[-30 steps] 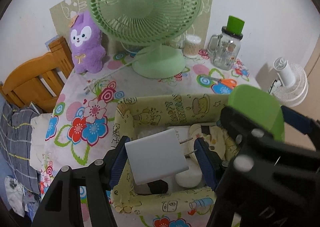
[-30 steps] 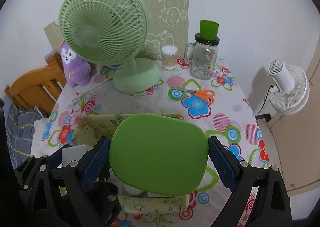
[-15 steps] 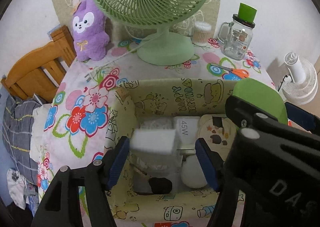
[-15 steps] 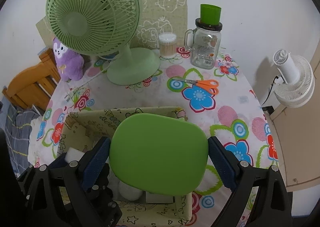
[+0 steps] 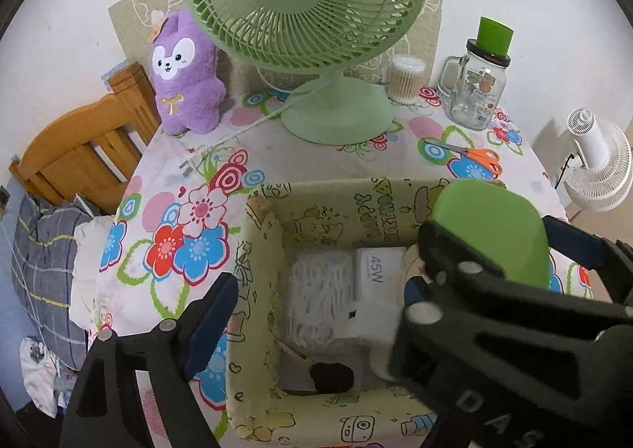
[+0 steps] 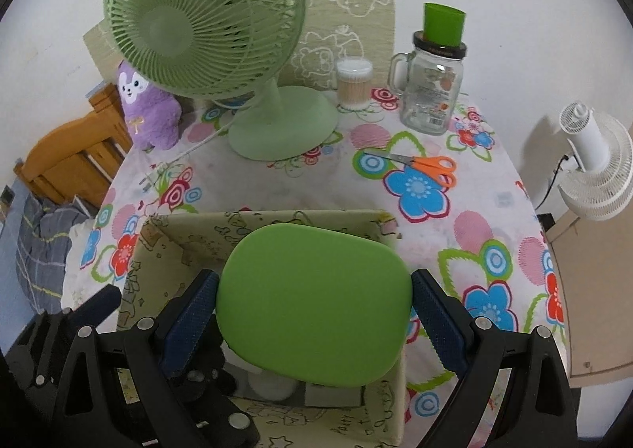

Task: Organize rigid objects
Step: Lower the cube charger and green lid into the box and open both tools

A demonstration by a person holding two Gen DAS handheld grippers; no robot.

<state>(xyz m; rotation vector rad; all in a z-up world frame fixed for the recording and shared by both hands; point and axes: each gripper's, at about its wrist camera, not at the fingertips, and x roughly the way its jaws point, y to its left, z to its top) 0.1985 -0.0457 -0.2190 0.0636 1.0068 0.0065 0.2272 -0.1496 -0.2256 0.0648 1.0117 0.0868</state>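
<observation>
Right hand-held gripper (image 6: 314,309) clamps green lid (image 6: 312,303) (over box (image 6: 182,246)) — left (image 5: 316,309) spread

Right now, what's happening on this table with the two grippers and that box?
A person is sorting items into the patterned fabric box. The left gripper has just been opening and nothing is between its fingers; a white charger lies inside the box. The right gripper holds a flat green object over the box. The orange scissors lie on the floral tablecloth.
</observation>
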